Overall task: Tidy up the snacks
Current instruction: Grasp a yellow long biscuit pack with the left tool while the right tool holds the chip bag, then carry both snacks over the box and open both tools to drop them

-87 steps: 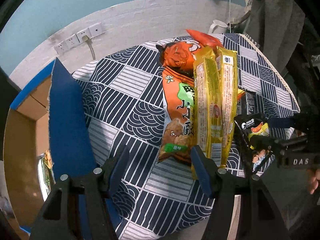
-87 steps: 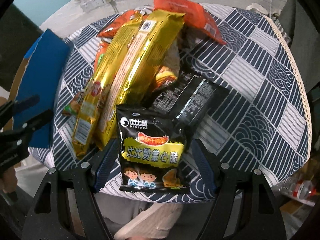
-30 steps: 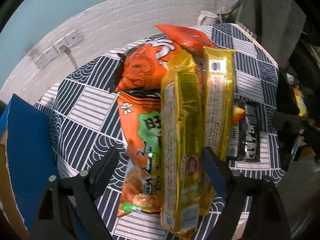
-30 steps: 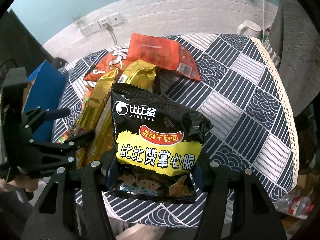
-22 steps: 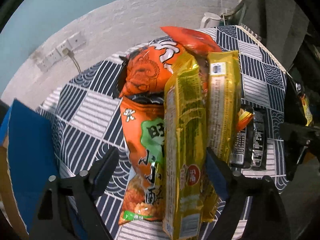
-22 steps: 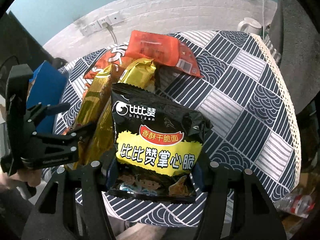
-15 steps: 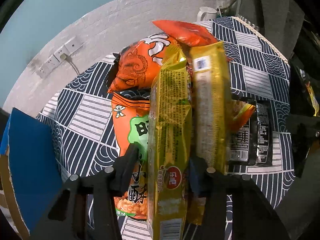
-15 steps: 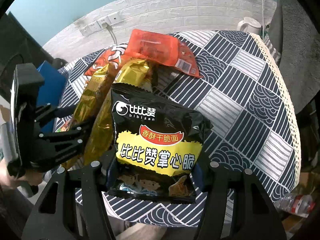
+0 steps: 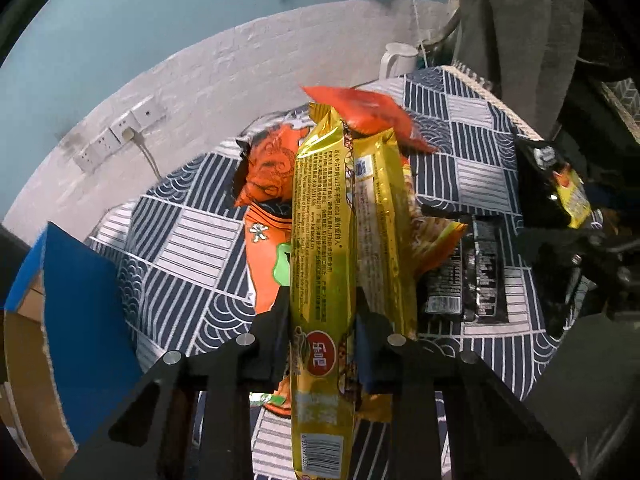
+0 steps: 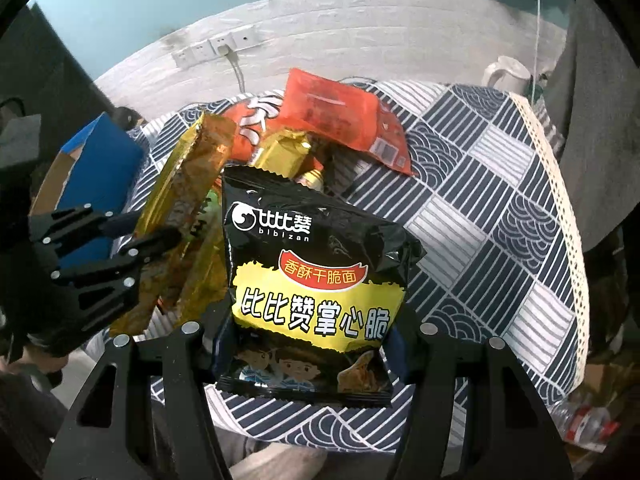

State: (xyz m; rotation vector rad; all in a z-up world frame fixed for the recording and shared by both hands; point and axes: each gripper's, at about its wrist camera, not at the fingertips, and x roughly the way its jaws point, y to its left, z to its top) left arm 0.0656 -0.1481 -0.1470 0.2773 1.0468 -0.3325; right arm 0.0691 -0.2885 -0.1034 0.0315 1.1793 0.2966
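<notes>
Your left claw [image 9: 322, 320] clamped on long gold snack pack [image 9: 322, 240], centre frame, lifted above second gold pack [image 9: 382, 232] and orange bags [image 9: 268, 176] on table [image 9: 192, 248]. Your right claw [image 10: 308, 344] grips black noodle-snack bag [image 10: 316, 280], lower centre, held over table edge. Blue box flap [image 9: 84, 312] at left.

Both of my wrist cameras look steeply down along their fingers, close over the worktop [image 9: 192, 240] with its patterned cloth. They share the snack pile [image 10: 320, 128], the socket strip [image 9: 120, 136] on the white brick wall, and the blue box [image 10: 100, 160]; each also catches the other gripper at its frame edge.
</notes>
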